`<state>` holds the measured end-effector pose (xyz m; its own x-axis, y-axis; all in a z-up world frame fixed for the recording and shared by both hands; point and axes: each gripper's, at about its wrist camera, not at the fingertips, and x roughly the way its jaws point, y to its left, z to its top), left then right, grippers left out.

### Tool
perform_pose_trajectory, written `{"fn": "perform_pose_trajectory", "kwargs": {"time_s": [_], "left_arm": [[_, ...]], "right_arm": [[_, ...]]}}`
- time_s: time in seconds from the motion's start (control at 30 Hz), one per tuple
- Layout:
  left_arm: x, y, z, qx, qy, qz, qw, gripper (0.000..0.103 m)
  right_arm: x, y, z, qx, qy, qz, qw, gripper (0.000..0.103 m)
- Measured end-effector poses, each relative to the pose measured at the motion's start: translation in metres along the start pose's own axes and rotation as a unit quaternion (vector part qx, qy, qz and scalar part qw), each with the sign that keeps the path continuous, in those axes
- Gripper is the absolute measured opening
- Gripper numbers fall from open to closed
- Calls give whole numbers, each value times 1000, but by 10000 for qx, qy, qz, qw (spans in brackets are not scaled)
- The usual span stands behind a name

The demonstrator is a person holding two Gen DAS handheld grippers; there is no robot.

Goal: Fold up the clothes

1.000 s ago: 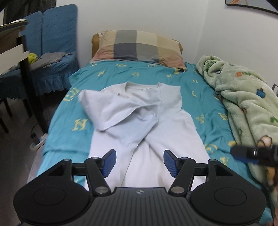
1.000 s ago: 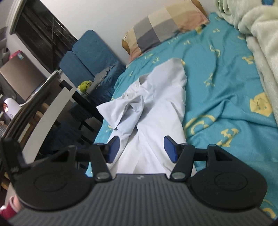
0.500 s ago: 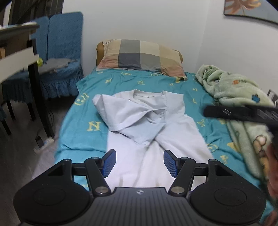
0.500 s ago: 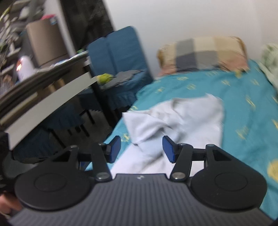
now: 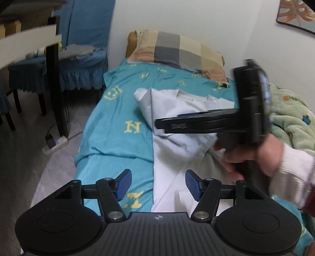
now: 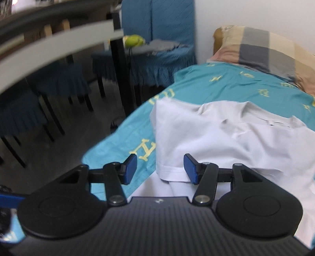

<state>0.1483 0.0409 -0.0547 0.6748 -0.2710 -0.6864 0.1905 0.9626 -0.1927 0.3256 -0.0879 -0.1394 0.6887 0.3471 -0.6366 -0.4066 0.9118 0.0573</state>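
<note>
Both tongs stand released. Right tongs (image 6: 159, 169), jaws just narrowing, straddle the sleeve hem of the white T-shirt (image 6: 226, 137) on the bed (image 6: 226, 86), apparently for the next fold; contact unclear. Left tongs (image 5: 156, 185) hover near its edge.

White shirt (image 5: 177, 110) on teal, yellow-lettered sheet (image 5: 116, 130); plaid pillow (image 5: 177, 51).

A bedroom in a home — a single bed (image 5: 110, 126) with a teal sheet printed in yellow letters stands against a white wall, a plaid pillow (image 5: 177, 51) at its head and a green fleece blanket (image 5: 291, 118) bunched along one side; blue-covered chairs (image 6: 157, 39) and a dark table (image 6: 59, 39) stand beside it, a framed picture (image 5: 297, 15) hangs above
</note>
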Motion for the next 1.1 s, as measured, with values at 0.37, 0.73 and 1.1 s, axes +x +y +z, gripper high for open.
{"fn": "perform_pose_trajectory", "kwargs": {"time_s": [0.37,0.73,1.1], "left_arm": [[1,2,-2,-90,42,-61,9999,63],[9,-4,-4,-28,160,-18,9999,63],[39,1,-9,-44,477,45,9988,63]], "right_arm": [[13,-4,8,-323,-73,-967,9948,6],[-21,-97,77,900,-868,-1363,9828,5],[37,-214,32,2251,-309,-1991,9533,3]]}}
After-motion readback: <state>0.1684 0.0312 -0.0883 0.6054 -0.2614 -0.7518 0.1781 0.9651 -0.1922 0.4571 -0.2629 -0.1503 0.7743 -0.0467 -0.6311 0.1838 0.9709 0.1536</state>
